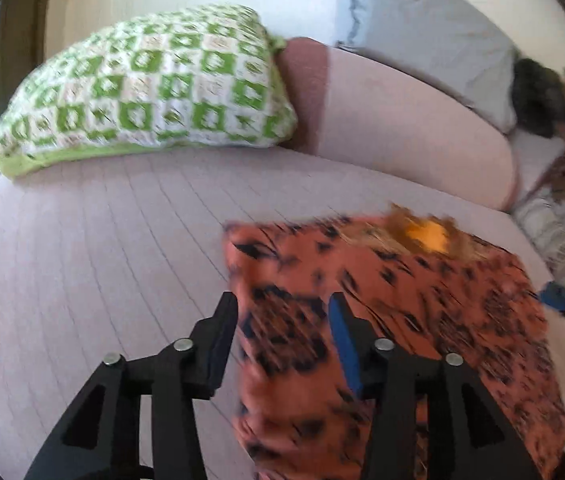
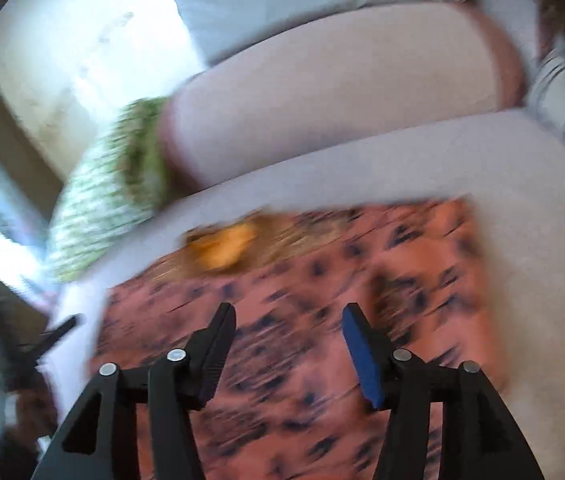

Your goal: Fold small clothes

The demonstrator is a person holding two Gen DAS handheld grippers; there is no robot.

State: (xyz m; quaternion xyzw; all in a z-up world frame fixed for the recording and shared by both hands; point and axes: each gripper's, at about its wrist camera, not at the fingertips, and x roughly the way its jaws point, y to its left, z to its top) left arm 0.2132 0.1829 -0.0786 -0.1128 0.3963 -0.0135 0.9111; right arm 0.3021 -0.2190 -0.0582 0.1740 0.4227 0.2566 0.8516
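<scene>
A small orange garment point(image 1: 402, 300) with black marks and a yellow patch point(image 1: 428, 234) lies spread on the pale pink quilted seat point(image 1: 102, 248). My left gripper point(image 1: 282, 300) is open over the garment's left edge. Cloth shows between its black fingers, and the pads stand clear of it. In the right wrist view the same garment point(image 2: 322, 264) fills the middle, badly blurred. My right gripper point(image 2: 288, 311) is open above the cloth and holds nothing.
A green and white crocheted cushion point(image 1: 142, 92) leans at the back left, also seen as the cushion point(image 2: 110, 200). A long pink bolster point(image 1: 402, 128) runs along the back, with a grey pillow point(image 1: 422, 28) behind it. Striped cloth point(image 1: 554, 220) lies at the right.
</scene>
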